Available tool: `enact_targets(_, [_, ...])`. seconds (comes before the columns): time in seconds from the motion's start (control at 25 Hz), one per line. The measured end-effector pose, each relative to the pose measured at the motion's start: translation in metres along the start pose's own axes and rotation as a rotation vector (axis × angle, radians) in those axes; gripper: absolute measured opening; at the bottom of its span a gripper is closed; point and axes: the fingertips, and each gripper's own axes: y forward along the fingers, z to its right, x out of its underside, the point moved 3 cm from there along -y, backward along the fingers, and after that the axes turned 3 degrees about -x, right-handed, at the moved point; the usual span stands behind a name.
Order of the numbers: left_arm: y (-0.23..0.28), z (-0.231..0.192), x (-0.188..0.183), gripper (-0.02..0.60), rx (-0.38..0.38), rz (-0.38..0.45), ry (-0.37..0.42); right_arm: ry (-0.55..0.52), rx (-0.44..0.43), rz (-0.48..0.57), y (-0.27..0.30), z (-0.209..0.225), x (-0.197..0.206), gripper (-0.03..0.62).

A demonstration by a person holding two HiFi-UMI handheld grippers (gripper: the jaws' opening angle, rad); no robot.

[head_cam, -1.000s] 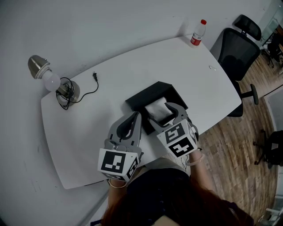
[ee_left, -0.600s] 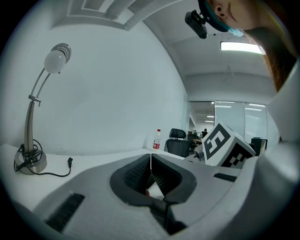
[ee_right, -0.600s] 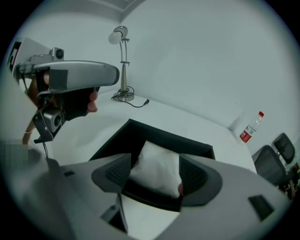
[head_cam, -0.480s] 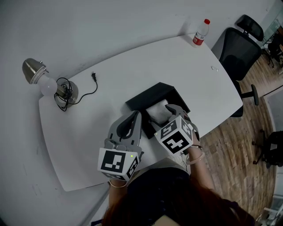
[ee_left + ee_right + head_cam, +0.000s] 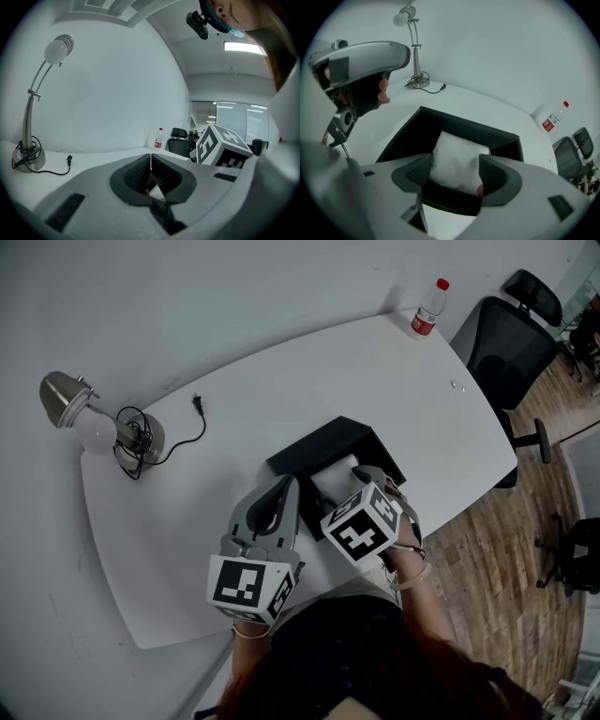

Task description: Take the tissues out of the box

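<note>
While the right claw [image 5: 454, 169] has its jaws spread with the tissues [image 5: 457, 152] between them, inside the box [image 5: 440, 123], close fully before lifting straight up. Left claw [image 5: 150, 164], jaws together, empty, sits alongside.

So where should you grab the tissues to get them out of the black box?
Grip the white tissues by their two opposite sides, coming down from above. The wad seems to bulge up past the black box's rim, while the walls block any low sideways approach. The right gripper has its jaws apart on either side of it, probably well placed.
</note>
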Motion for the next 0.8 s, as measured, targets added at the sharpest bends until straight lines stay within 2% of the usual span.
enact_targets(0.32, [-0.0003,-0.0023,0.0006,0.026,-0.013,-0.001,0.0,-0.016,0.029,-0.069,0.006,0.0044,0.0035,0.29])
enact_targets(0.52, [-0.0021,-0.0022,0.0012,0.026,-0.017,-0.003,0.002,-0.039,0.046,-0.071,0.0055,0.0068,0.0041,0.24])
enact_targets(0.8, [-0.0054,0.0011,-0.0013,0.026,-0.021,0.003,0.009,-0.051,0.028,-0.056,0.0026,0.0074,0.0039,0.212])
